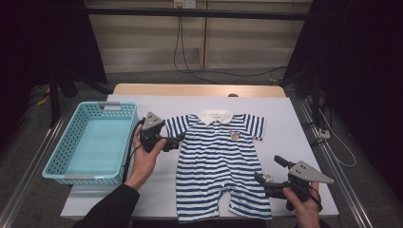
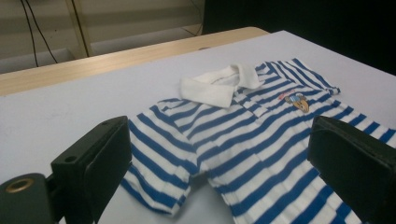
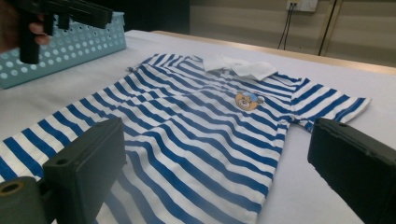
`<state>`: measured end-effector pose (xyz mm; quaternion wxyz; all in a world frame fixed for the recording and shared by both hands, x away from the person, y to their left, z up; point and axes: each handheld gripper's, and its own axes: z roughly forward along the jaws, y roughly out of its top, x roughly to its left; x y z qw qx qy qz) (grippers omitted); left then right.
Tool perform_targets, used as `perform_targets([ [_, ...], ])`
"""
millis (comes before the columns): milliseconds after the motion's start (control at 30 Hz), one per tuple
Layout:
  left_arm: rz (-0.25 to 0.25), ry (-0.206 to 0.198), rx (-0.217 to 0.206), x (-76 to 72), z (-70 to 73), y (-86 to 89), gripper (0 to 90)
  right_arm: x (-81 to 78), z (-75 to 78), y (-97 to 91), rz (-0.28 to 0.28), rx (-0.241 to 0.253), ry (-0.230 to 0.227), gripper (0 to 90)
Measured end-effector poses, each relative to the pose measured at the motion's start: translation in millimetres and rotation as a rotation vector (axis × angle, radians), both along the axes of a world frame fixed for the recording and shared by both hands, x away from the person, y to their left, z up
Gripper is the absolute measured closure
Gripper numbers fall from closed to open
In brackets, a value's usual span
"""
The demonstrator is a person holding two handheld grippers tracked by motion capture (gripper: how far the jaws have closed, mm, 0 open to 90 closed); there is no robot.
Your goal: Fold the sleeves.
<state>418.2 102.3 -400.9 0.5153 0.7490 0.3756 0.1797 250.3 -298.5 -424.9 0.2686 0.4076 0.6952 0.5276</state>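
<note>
While the striped romper (image 1: 219, 164) is lying flat on the counter (image 1: 294, 128), I am holding my left claw (image 1: 177, 141) open at its sleeve and my right claw (image 1: 267, 171) open beside its leg hem.

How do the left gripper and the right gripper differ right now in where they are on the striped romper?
The left gripper sits by the striped romper's sleeve, near the basket; the right gripper sits lower, at the leg's outer edge. The left one points across toward the shirt's chest, the right toward its collar. Both are open, gripping nothing.
</note>
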Motion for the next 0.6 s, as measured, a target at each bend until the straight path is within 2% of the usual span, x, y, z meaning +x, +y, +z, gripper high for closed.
perform_targets([
  [67, -0.009, 0.013, -0.001, 6.5, 0.7, -4.8, 6.6, 0.1, -0.3, 1.3, 0.009, -0.012, -0.003, 4.0],
  [133, -0.016, 0.007, 0.024, 13.3, 1.7, -8.9, 6.5, 1.4, -0.4, 2.2, 0.015, -0.013, -0.005, 3.8],
  [233, -0.005, 0.041, 0.016, 23.2, 0.5, -9.2, 6.5, 4.4, -0.8, 3.0, 0.015, -0.015, 0.002, 3.8],
  [267, 0.002, 0.056, 0.028, 27.1, -0.1, -9.1, 6.5, 4.9, -1.0, 3.6, 0.015, -0.019, 0.005, 3.8],
  [300, 0.016, 0.055, 0.043, 29.4, -0.4, -9.3, 6.5, 5.8, -1.6, 4.5, 0.017, -0.029, 0.004, 3.8],
  [367, 0.039, 0.059, 0.041, 32.8, -2.5, -9.6, 6.0, 6.7, -2.2, 4.6, 0.025, -0.026, 0.011, 3.8],
  [467, 0.026, 0.079, 0.056, 37.3, -7.0, -9.6, 4.6, 7.0, -2.2, 3.4, 0.029, -0.019, 0.01, 3.8],
  [533, 0.033, 0.077, 0.068, 41.4, -10.8, -9.9, 4.3, 7.4, -2.7, 3.6, 0.03, -0.023, 0.013, 3.8],
  [600, 0.043, 0.091, 0.049, 46.4, -14.6, -10.3, 4.3, 7.5, -2.9, 3.9, 0.036, -0.022, 0.012, 3.8],
])
